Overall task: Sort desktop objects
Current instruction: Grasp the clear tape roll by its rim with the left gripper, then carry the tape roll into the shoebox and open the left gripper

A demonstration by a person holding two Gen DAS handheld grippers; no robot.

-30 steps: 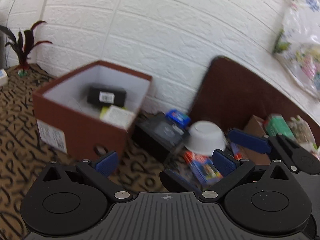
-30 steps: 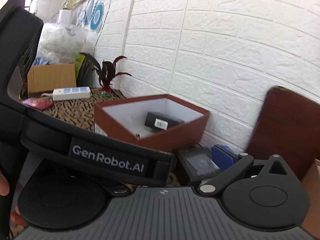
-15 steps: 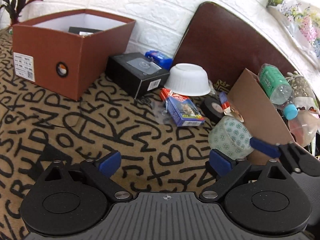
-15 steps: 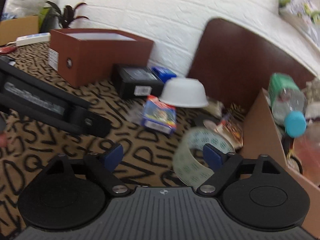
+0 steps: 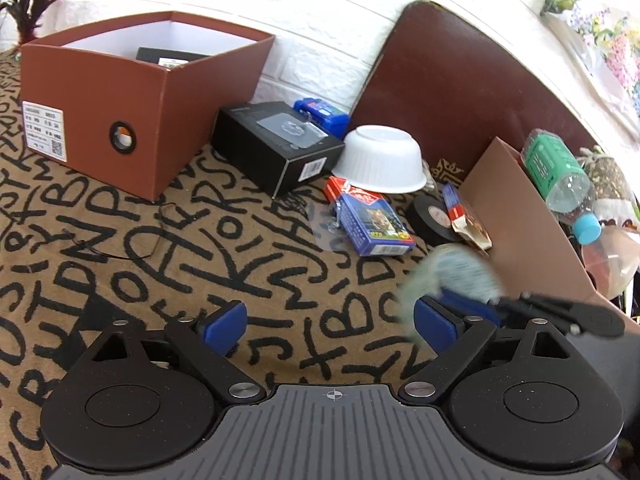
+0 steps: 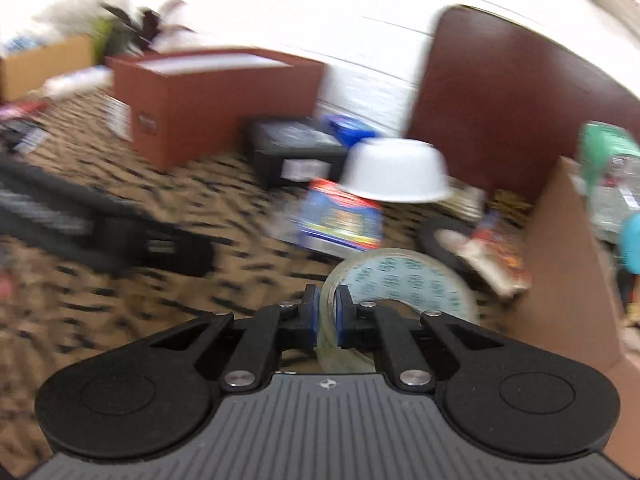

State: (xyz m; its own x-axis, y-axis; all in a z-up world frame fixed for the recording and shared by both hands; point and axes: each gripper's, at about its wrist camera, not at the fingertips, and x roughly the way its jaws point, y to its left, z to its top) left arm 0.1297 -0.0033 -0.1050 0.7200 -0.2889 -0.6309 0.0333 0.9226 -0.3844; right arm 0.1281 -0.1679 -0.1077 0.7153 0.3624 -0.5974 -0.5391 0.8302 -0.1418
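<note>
One roll of clear packing tape, its glossy band printed with small green roundels, stands on edge with the open core facing sideways toward the brown cardboard flap, and the right claw has just closed, its blue pads pinching the near wall of the ring. Seen from the left wrist, the roll is only a pale green blur beside that flap. It sits low over the tan worktop cloth covered in black painted letters. Just beyond lie a blue rectangular card pack, a matte black tape roll lying flat, and an upturned white ribbed plastic bowl. Farther back rest a black cardboard carton and a tall red-brown open box with a white lining. A green-labelled plastic bottle with a blue cap leans behind the flap. The left claw is spread wide with nothing between its blue pads, above bare cloth.
</note>
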